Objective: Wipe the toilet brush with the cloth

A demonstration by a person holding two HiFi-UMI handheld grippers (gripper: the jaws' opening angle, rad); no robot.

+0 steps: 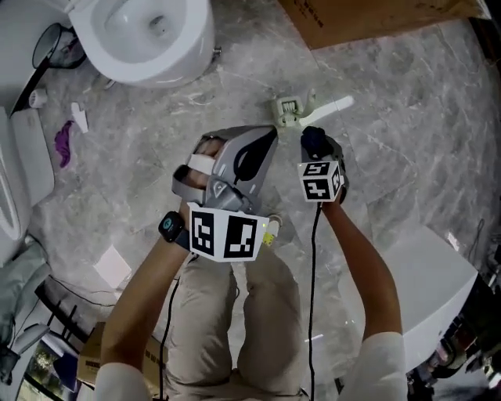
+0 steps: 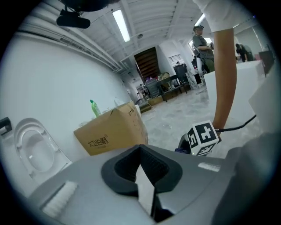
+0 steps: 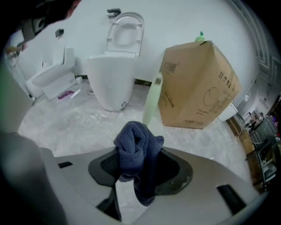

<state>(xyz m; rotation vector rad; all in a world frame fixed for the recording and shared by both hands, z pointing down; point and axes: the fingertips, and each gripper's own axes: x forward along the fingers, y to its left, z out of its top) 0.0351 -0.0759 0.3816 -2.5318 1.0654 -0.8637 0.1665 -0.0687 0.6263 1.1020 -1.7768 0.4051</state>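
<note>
The pale green toilet brush (image 1: 291, 110) is on the marble floor just ahead of both grippers, with its whitish handle (image 1: 335, 104) slanting off to the right. In the right gripper view that handle (image 3: 151, 102) rises close behind the cloth. My right gripper (image 1: 319, 150) is shut on a bunched dark blue cloth (image 3: 137, 149), which bulges up out of the jaws (image 1: 313, 139) near the brush. My left gripper (image 1: 264, 141) sits left of the brush, tip close to its head. Its dark pads (image 2: 154, 166) meet with nothing seen between them.
A white toilet (image 1: 149, 39) stands at the upper left, seen also as (image 3: 112, 83). A cardboard box (image 1: 368, 19) lies beyond the brush (image 3: 197, 83). A purple item (image 1: 63, 145) lies by the left wall. A white tub (image 1: 427, 274) is at the right.
</note>
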